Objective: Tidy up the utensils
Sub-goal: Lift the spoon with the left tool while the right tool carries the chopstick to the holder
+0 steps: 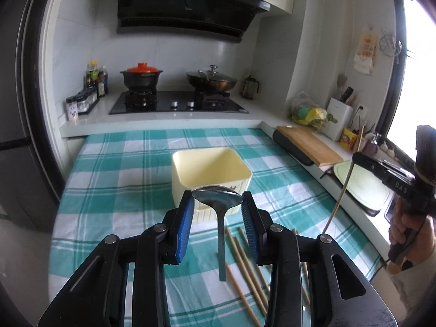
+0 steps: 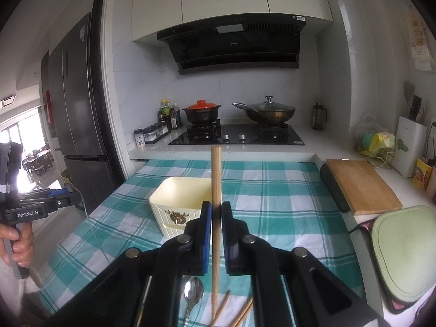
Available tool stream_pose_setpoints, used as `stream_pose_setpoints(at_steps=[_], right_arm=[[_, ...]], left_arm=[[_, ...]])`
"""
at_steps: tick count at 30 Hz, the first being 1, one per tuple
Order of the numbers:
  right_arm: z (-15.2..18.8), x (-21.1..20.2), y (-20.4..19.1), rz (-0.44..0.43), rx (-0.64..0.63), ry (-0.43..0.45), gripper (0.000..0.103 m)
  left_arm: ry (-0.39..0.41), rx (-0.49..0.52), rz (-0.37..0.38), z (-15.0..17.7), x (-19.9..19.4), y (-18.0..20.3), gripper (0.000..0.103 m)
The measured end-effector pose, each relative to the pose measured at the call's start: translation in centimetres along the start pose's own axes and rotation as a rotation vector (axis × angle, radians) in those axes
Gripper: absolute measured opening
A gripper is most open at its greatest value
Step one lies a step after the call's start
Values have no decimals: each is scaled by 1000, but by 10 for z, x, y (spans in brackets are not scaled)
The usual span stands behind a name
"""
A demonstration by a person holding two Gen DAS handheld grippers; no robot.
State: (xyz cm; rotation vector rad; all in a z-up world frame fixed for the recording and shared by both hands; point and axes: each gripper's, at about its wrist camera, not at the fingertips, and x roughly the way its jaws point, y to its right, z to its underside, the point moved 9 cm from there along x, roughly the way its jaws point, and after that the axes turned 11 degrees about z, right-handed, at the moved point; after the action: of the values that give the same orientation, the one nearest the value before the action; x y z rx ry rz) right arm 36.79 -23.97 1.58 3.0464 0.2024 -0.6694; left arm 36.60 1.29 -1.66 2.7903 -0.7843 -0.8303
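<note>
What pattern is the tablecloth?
Teal-and-white plaid tablecloth, clearest in the right wrist view.

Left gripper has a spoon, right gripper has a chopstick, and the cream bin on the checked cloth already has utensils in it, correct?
Not quite. The left wrist view shows the cream bin empty inside. The rest holds: the left gripper grips the spoon and the right gripper is shut on a chopstick, over the checked cloth.

- Table, covered by teal-and-white checked cloth (image 1: 114,169).
- Cream square bin (image 1: 211,174), on cloth.
- Wooden chopsticks (image 1: 245,267), loose on cloth.
- Metal spoon (image 2: 193,295), on cloth.
</note>
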Motion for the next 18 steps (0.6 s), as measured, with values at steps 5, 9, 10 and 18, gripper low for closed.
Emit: stream_pose_setpoints(at_steps=[5,9,10,18], right_arm=[[-63,34,-19,-53,43,64,7],[-110,68,-38,-81,58,147,7],[-118,78,-44,-85,50,167,7],[-87,199,-72,-95,-7,-10,7]], left_arm=[[55,25,-20,-65,12,-7,35],[98,28,-42,-112,37,-19,35],[106,24,-48,-121,45,-24,35],[26,-37,-95,-118,138,-64,35]])
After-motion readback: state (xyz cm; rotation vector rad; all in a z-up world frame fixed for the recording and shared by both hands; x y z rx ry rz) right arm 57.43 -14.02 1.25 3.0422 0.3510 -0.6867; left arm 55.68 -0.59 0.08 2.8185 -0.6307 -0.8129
